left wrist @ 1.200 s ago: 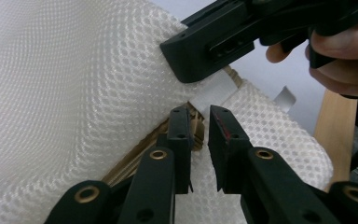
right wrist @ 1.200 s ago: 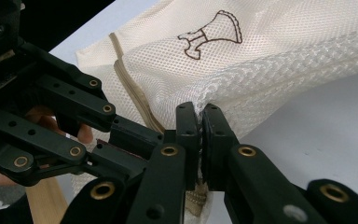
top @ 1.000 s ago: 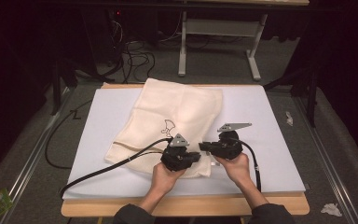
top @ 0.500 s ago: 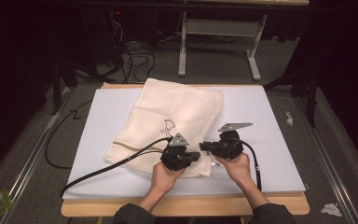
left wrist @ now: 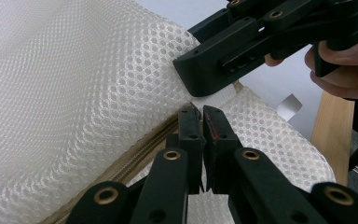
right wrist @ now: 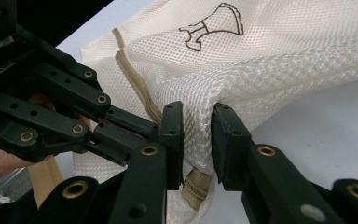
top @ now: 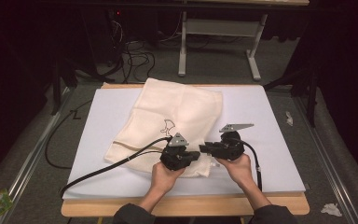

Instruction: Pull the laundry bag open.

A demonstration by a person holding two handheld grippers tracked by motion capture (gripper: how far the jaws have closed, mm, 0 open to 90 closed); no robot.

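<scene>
Item: cream mesh laundry bag with a beige zipper and a small brown printed figure (top: 172,123). It lies flat on the white-topped table (top: 270,154), centre-left of the high view, with its near corner at lower centre between my two hands.

Left tongs (left wrist: 201,116): clenched. In the left gripper view I see the pads pressed together on the bag's edge beside the zipper (left wrist: 135,156), pinching a small white tab of fabric. In the high view these tongs (top: 196,155) sit at lower centre.

Right tongs (right wrist: 197,122): released. The jaws have just been opening; in the right gripper view they stand apart with a fold of mesh between them and a gap showing at the pads. The beige zipper end (right wrist: 196,186) hangs just below. In the high view these tongs (top: 204,148) face the left pair, tips nearly meeting.

Change noted: against the earlier high views, both hands keep their place; only the right grip loosens.

Reading: I judge the left pair now anchors the corner alone, and the right pair is free to re-grip, probably nearer the zipper pull.
</scene>
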